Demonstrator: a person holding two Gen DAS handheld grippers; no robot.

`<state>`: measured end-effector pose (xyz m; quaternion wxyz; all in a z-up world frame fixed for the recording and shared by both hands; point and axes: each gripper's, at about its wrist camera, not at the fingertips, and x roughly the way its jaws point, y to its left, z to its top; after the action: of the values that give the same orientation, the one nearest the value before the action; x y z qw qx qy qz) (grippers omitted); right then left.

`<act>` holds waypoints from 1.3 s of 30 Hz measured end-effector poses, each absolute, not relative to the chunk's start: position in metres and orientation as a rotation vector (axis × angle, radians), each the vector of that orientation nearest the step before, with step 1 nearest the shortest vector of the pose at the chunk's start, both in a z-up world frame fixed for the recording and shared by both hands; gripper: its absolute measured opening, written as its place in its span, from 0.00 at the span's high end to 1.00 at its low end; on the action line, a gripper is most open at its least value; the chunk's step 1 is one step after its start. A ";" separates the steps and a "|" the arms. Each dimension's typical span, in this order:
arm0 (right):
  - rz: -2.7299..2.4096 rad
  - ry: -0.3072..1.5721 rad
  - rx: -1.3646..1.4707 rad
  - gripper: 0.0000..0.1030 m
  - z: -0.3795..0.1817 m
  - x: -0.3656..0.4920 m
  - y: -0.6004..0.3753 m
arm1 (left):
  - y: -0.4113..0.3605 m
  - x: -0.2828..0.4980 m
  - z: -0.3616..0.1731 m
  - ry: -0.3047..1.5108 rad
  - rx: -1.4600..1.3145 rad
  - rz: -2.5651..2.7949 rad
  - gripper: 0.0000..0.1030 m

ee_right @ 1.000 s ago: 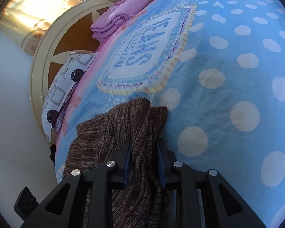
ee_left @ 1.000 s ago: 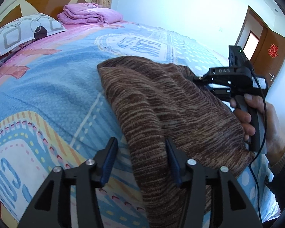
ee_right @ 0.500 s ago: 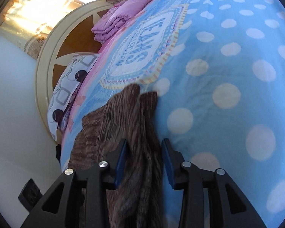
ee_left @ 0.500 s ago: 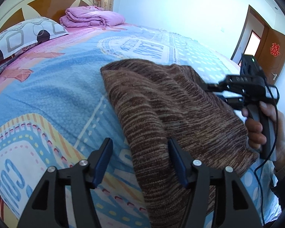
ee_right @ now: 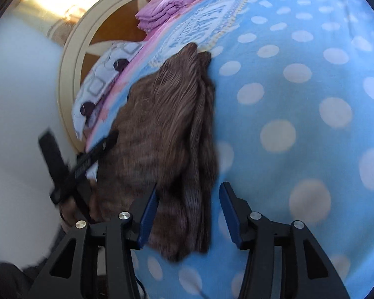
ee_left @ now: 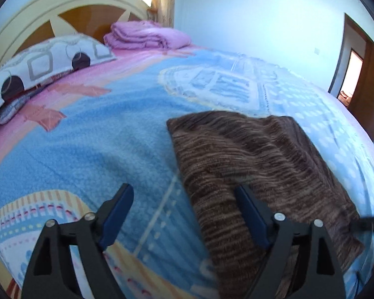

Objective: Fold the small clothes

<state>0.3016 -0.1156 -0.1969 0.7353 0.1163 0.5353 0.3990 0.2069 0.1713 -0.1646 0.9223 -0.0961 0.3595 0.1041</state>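
brown knit garment [ee_left: 256,164] lies folded on my blanket [ee_left: 92,149], toward 12 o'clock; left gripper [ee_left: 184,206] and right gripper [ee_right: 188,211] both gape apart, holding nothing.

Both sets of tongs stand spread wide and empty: the left tongs [ee_left: 184,211] level, the right tongs [ee_right: 188,211] angled beside them, each hand-held.

Brown striped knit [ee_left: 249,154], blue polka-dot blanket [ee_right: 299,99]

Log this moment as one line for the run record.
step: fold small clothes | left gripper: open, empty | right gripper: open, empty | brown knit garment: folded, lying on blue blanket
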 end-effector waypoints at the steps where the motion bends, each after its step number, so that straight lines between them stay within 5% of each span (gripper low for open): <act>1: 0.871 1.179 0.216 0.88 -0.196 0.295 -0.113 | 0.169 0.210 -0.164 0.746 -0.195 0.219 0.15; 5: 0.804 1.149 0.166 0.92 -0.190 0.282 -0.119 | 0.160 0.208 -0.163 0.773 -0.157 0.257 0.13; 9: 0.798 1.156 0.206 0.93 -0.204 0.281 -0.127 | 0.156 0.197 -0.169 0.760 -0.122 0.309 0.00; 18: 0.703 1.022 0.150 0.90 -0.200 0.261 -0.120 | 0.152 0.182 -0.164 0.756 -0.092 0.301 0.00; 21: 0.635 0.947 0.072 0.82 -0.196 0.244 -0.109 | 0.147 0.172 -0.158 0.758 -0.067 0.286 0.00; 26: 0.570 0.962 0.113 0.51 -0.178 0.237 -0.111 | 0.144 0.148 -0.136 0.739 -0.047 0.245 0.00; 39: 0.529 0.665 -0.002 0.44 -0.099 0.164 -0.109 | 0.134 0.106 -0.083 0.586 -0.071 0.169 0.00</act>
<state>0.1643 -0.1088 -0.0992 0.9111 -0.0009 0.3227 0.2566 0.1059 0.1343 -0.0827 0.9533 -0.0348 0.2884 0.0830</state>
